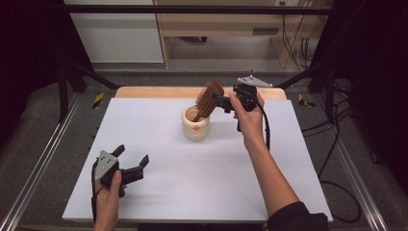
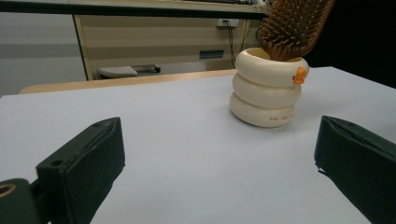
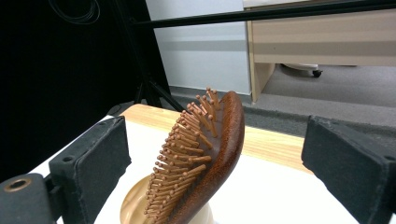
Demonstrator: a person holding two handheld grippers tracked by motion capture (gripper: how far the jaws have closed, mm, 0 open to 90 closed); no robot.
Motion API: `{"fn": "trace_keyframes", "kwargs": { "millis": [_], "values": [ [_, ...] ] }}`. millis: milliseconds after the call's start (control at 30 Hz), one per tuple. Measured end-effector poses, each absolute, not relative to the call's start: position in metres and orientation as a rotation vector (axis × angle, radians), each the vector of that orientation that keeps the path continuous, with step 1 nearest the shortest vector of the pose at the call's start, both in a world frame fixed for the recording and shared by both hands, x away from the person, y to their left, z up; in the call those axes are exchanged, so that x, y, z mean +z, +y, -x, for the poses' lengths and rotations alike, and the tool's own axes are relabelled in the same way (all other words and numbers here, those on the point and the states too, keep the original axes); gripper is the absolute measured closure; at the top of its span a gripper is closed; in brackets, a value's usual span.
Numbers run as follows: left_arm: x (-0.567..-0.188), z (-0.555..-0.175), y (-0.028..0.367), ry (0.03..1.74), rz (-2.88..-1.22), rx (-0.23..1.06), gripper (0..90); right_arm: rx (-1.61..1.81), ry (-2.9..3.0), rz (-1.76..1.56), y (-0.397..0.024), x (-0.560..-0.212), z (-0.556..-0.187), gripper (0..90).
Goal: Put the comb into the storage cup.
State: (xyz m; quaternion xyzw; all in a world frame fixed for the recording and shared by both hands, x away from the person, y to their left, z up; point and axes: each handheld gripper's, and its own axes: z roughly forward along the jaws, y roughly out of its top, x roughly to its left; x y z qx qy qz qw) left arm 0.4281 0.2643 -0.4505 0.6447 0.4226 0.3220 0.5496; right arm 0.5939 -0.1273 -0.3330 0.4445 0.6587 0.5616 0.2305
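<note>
A cream ringed cup with a small orange duck bill stands on the white table sheet, toward the back centre. A brown wooden hairbrush stands in it, handle down, bristle head leaning up and to the right. My right gripper is held above the cup at the brush head. In the right gripper view its jaws stand wide apart on either side of the hairbrush without touching it. My left gripper rests open at the front left, facing the cup with nothing between its jaws.
A wooden table edge runs behind the white sheet. Metal frame rails flank the table on both sides. Cabinets and cables lie beyond and to the right.
</note>
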Motion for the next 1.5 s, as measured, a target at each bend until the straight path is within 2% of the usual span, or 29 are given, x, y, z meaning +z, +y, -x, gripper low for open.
{"fn": "trace_keyframes", "kwargs": {
  "millis": [900, 1500],
  "values": [
    [-0.449, -0.426, 0.265, 0.978, -1.526, 0.766, 1.4, 1.523, 1.730, -1.135, -0.158, -0.317, -0.579, 7.7],
    [-0.449, -0.425, 0.266, 0.980, -1.516, 0.777, 1.5, 1.518, 1.682, -1.073, -0.157, -0.316, -0.568, 6.4]
  ]
}}
